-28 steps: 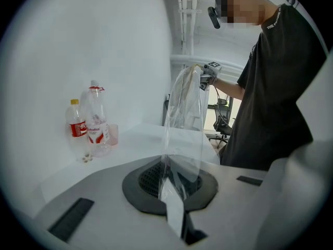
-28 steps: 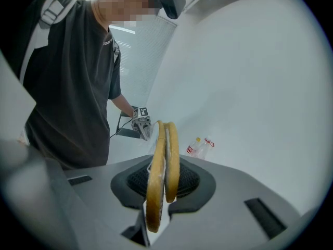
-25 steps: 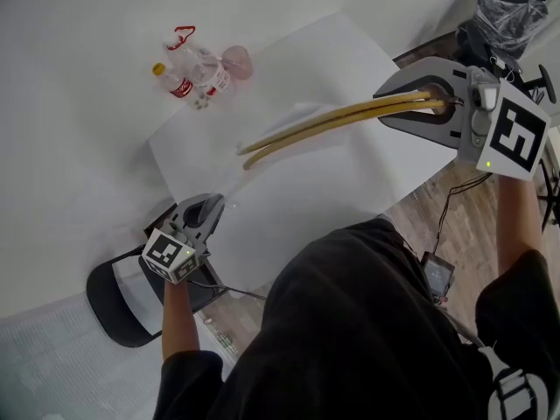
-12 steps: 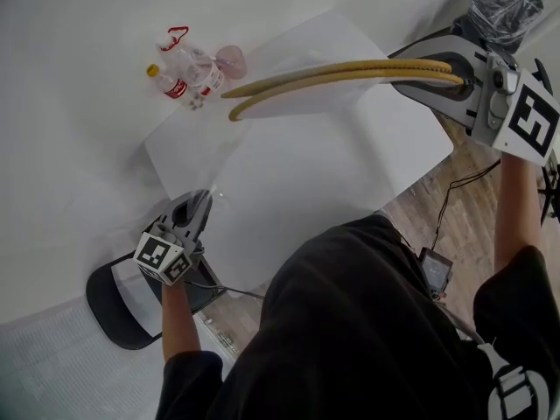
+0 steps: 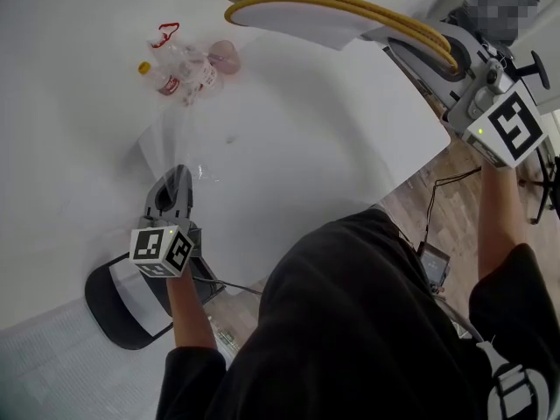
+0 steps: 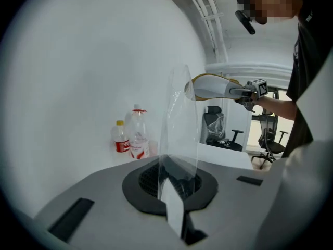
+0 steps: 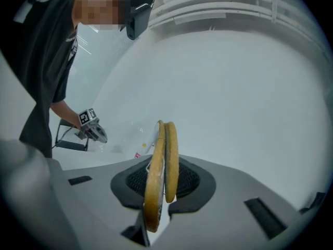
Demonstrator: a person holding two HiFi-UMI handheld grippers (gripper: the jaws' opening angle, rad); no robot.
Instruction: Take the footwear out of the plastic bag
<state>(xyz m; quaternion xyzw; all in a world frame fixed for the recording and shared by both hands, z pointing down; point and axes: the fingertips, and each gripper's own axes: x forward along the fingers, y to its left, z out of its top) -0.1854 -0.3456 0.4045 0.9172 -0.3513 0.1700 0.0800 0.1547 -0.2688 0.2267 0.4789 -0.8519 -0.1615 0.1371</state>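
right gripper [image 5: 422,49] holds slippers [image 5: 302,14]; left gripper [image 5: 176,178], bag [image 5: 178,140]

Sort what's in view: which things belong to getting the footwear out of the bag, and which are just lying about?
Part of the job:
- slippers, clamped in the jaws of the right gripper, lifted clear of the bag
- plastic bag, pinched in the jaws of the left gripper

Lying about:
- two bottles on the table
- pink cup beside them
- chair

Head camera steeply down over table [image 5: 350,147]
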